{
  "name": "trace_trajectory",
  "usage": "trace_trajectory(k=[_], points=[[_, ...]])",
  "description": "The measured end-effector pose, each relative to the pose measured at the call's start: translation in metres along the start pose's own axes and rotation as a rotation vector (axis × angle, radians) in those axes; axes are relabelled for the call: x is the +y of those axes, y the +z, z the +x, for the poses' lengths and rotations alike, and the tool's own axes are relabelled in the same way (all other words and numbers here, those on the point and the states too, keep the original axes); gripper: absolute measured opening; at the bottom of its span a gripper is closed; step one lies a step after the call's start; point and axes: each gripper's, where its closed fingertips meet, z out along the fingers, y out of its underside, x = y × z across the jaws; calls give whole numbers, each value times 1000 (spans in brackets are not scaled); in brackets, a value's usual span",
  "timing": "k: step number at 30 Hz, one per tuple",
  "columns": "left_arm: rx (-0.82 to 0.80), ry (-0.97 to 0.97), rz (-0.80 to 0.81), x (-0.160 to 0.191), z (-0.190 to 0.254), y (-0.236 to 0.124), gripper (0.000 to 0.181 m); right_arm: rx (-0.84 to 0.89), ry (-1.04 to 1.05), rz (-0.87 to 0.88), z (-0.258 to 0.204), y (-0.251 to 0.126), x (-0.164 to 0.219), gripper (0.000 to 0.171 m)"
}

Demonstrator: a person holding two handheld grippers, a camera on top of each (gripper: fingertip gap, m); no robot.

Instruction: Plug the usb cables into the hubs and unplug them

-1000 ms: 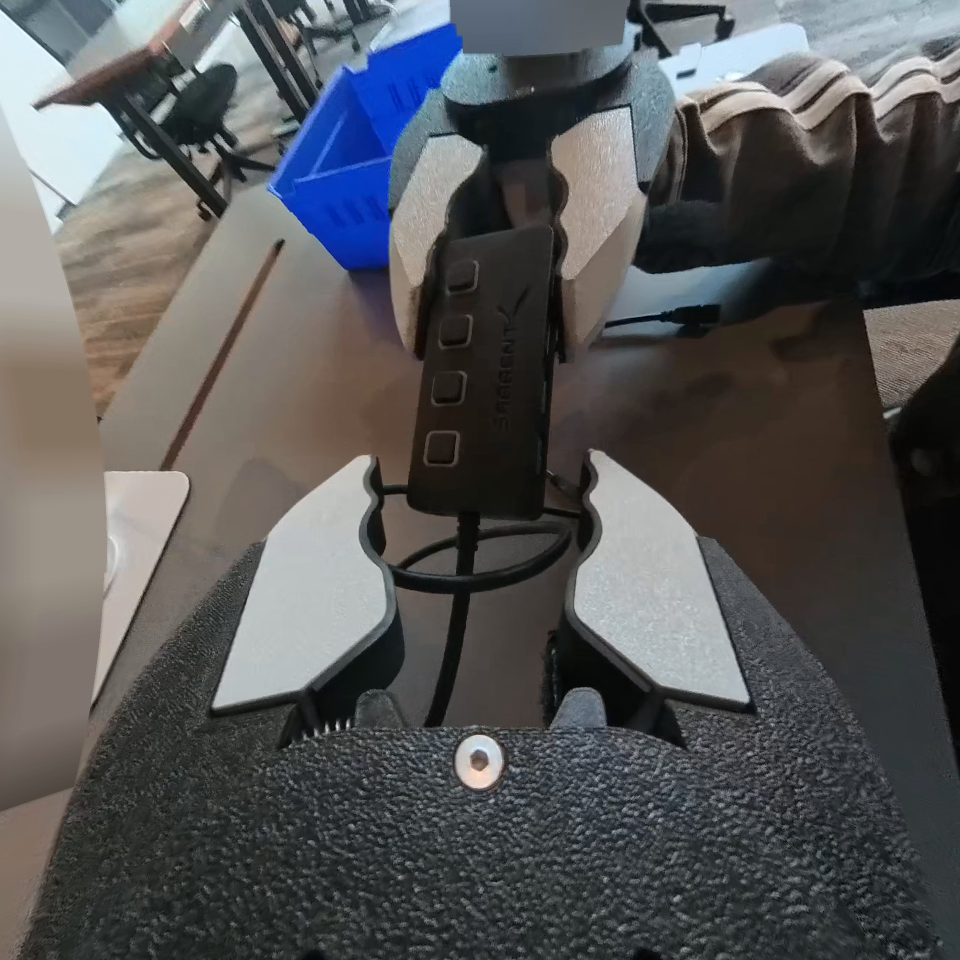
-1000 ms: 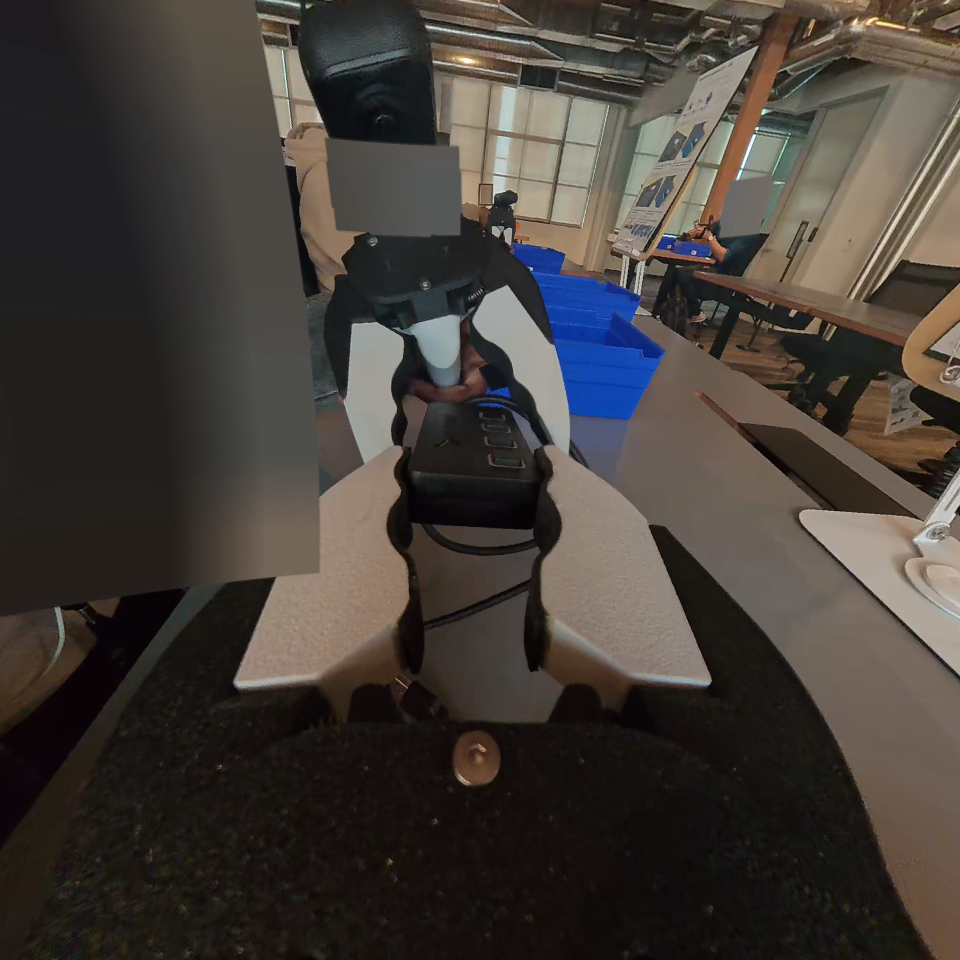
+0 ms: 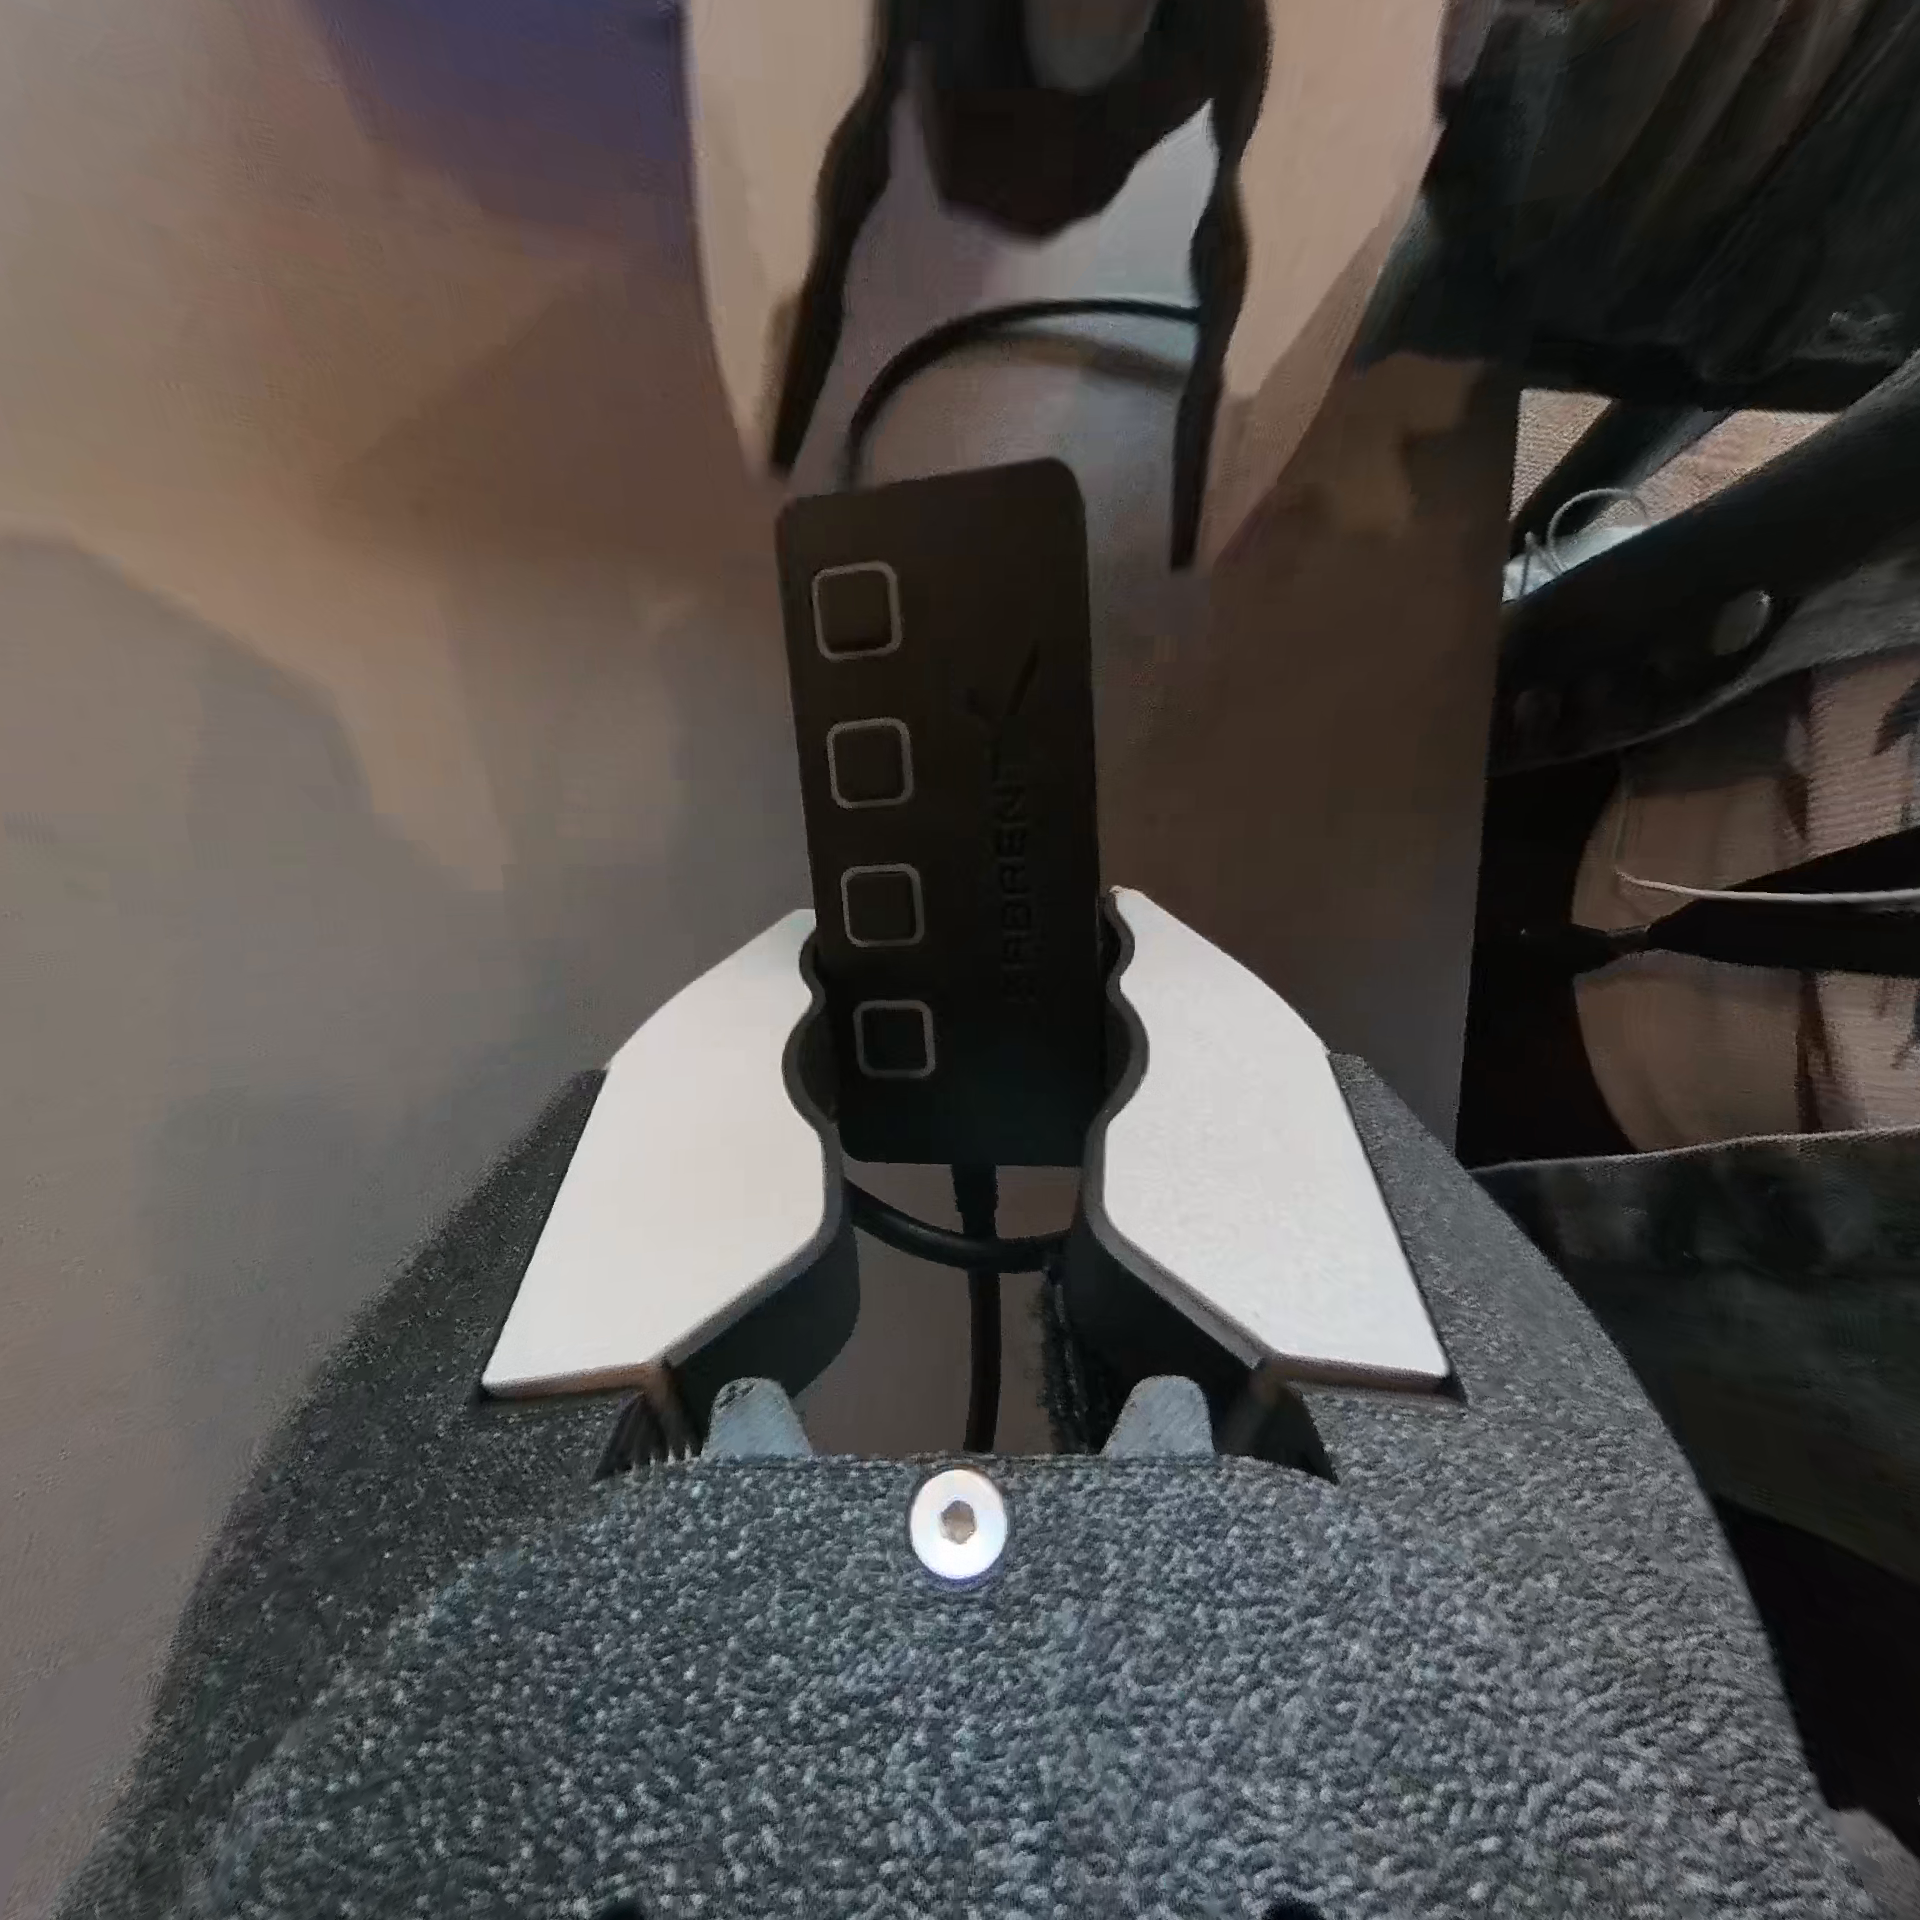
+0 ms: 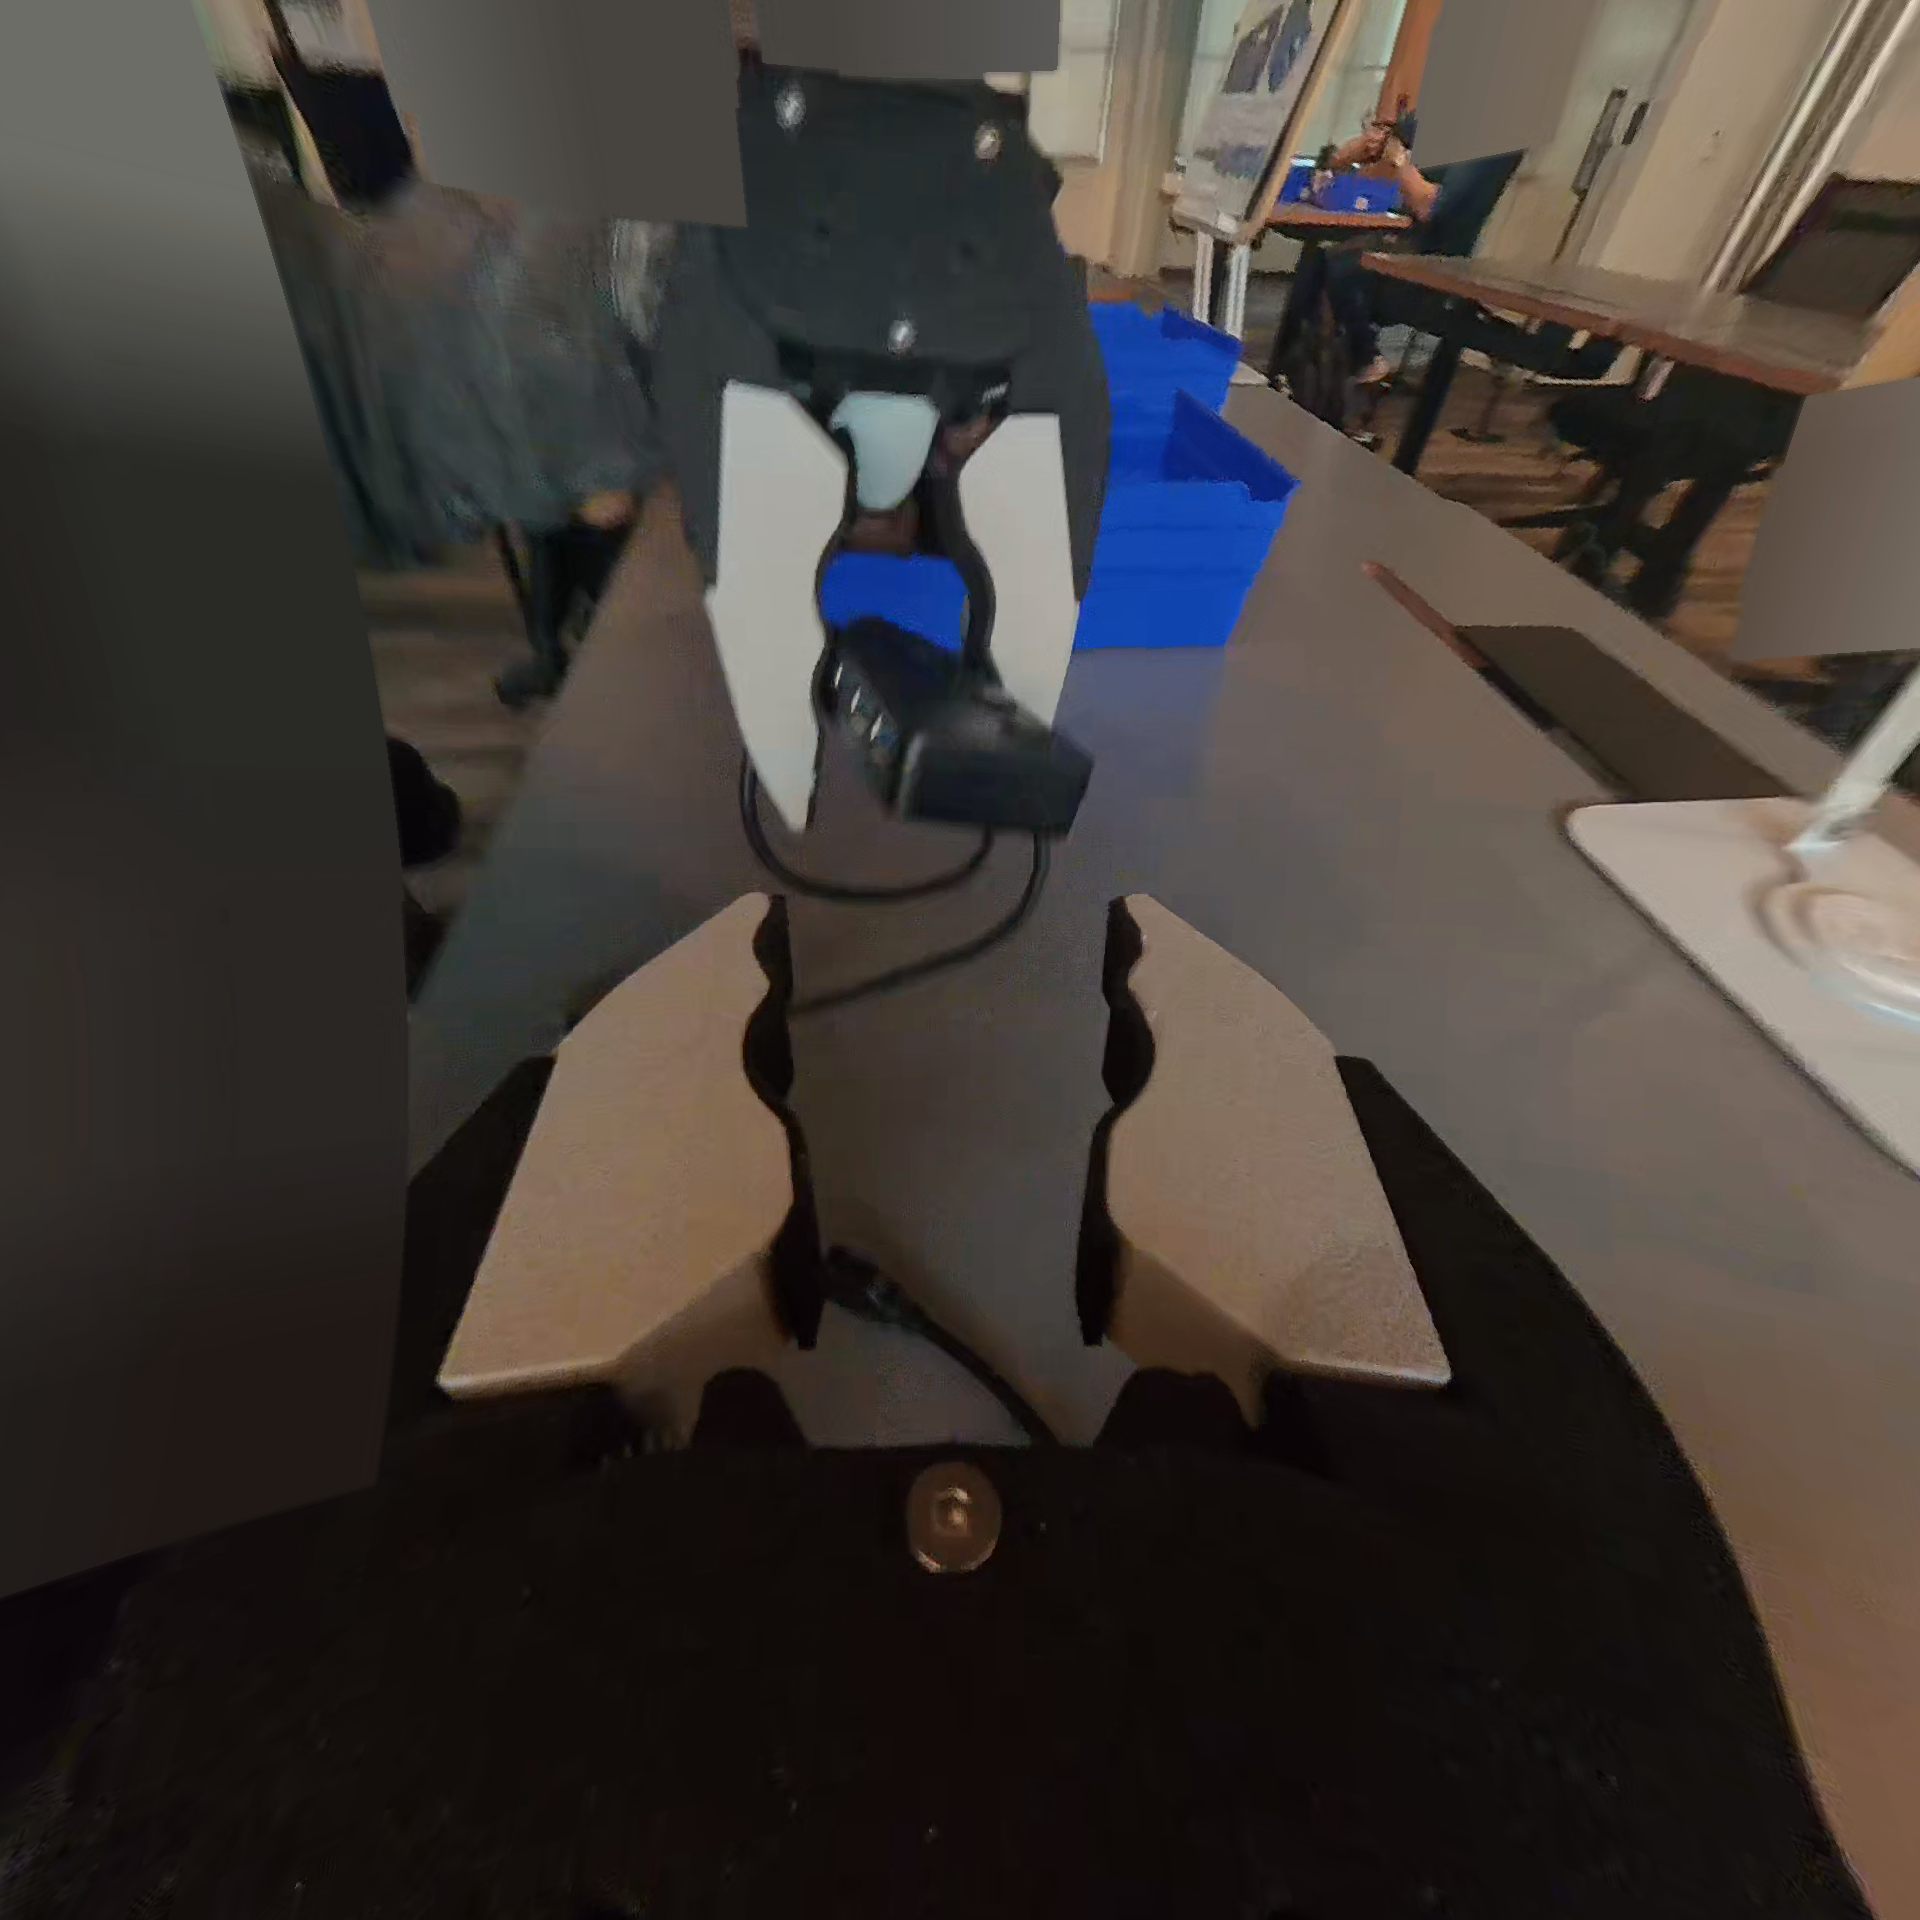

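Since a second ago the hub [image 3: 940, 821] has passed from the right gripper [image 4: 943, 1023] to the left gripper [image 3: 961, 997], whose fingers now clamp its lower end while the right one has let go and drawn back. The right gripper's jaws stand wide apart and empty above the dark table [image 4: 1351, 831], with the hub's black cable [image 4: 914, 971] trailing between them. Farther off, the left gripper holds the hub lifted off the table, blue bins [image 4: 1174, 520] lying behind it.
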Motion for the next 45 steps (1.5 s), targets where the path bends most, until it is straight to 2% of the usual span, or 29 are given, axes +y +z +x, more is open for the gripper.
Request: trace_trajectory(k=[4,7,13,16,18,23,36,38,42,45], points=[[-31,-102,-17,21,-10,-14,48,21,-273,-165,-22,-12,16,53],[-44,-127,-48,33,-11,-20,48,-39,-451,-304,-46,-14,42,38],[-67,-151,-20,37,-11,-24,48,-95,-542,-497,-52,-11,86,31],[-76,-150,-1,37,-8,-26,48,-86,-603,-586,-48,-11,104,16],[-92,-145,9,37,-9,-28,48,-96,-639,-608,-48,-7,112,7],[-111,-144,37,35,-10,-34,48,-88,-684,-613,-35,7,119,0],[-94,-175,61,44,-14,-33,48,-164,-641,-612,-21,28,125,2],[-90,-180,65,45,-15,-32,48,-182,-621,-607,-20,30,126,5],[-84,-181,72,47,-16,-31,48,-263,-590,-632,-23,30,133,24],[-81,-181,77,49,-16,-31,48,-306,-603,-655,-20,32,135,20]])
